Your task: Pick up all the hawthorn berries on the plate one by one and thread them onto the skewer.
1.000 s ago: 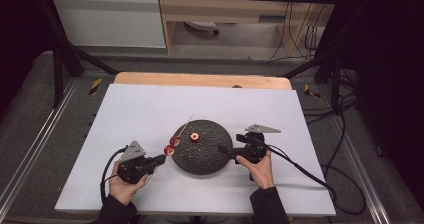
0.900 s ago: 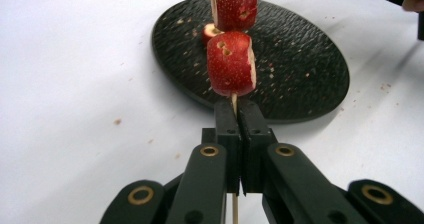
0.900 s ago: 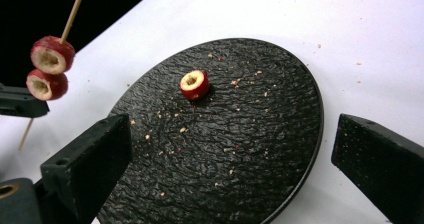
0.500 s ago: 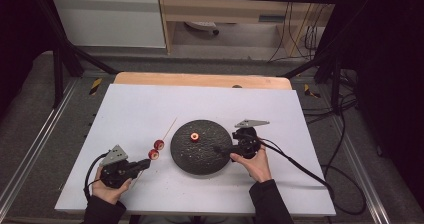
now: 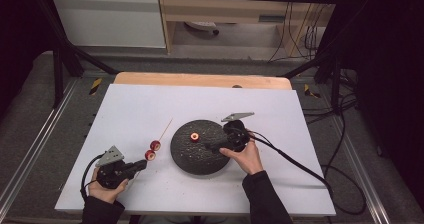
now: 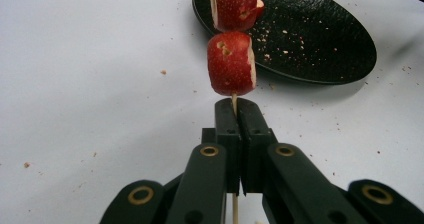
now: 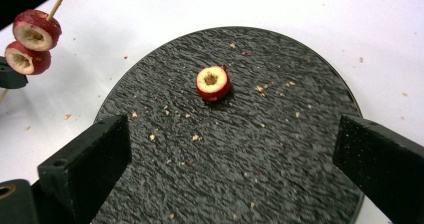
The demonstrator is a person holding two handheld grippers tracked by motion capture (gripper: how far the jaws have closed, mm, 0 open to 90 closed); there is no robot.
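My left gripper [image 5: 142, 164] rests at the near left of the white table, shut on the lower end of a thin wooden skewer [image 6: 234, 102]. Two red cored fruit pieces [image 5: 152, 149] are threaded on the skewer just beyond the jaws, and its bare tip points toward the far side. A black round plate [image 5: 200, 159] lies mid-table with one red fruit ring [image 5: 194, 136] on it. My right gripper [image 5: 209, 146] hovers over the plate's right half, open, its fingers [image 7: 90, 159] spread wide on either side of the ring [image 7: 213, 83], a little short of it.
Crumbs are scattered over the plate [image 7: 280, 159] and the white table top [image 5: 280, 114]. A cable [image 5: 300, 166] trails from the right gripper off the table's right edge. Beyond the wooden far edge [image 5: 200, 79] stand dark frame legs and furniture.
The left gripper has carried the skewer with its two pieces leftward, away from the plate. The right gripper has moved left and farther over the plate, toward the fruit ring.
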